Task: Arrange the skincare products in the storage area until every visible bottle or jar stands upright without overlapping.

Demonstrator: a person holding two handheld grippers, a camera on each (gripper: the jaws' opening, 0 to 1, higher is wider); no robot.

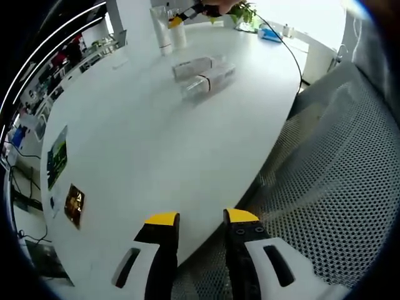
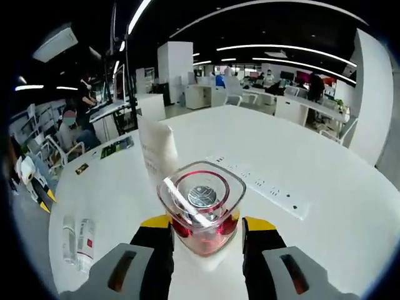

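Observation:
A clear square jar [image 2: 201, 200] with a red base and a round silver lid stands upright between the jaws of my right gripper [image 2: 201, 226], which is shut on it. Just behind it a tall white tube [image 2: 157, 149] stands upright. In the left gripper view two white tubes [image 1: 204, 75] lie flat side by side in the middle of the white table [image 1: 144, 144]; they also lie at the table edge [image 2: 78, 240] in the right gripper view. My left gripper [image 1: 201, 219] hovers open over the near table edge, holding nothing. The right gripper [image 1: 187, 12] reaches the upright tubes [image 1: 164, 28] at the far end.
A grey mesh chair [image 1: 331, 181] stands against the table's right edge. Flat cards [image 1: 57, 156] lie on the table's left side. A white power strip [image 2: 259, 187] runs across the table beyond the jar. A plant [image 1: 242, 12] and a blue item [image 1: 272, 34] sit at the far end.

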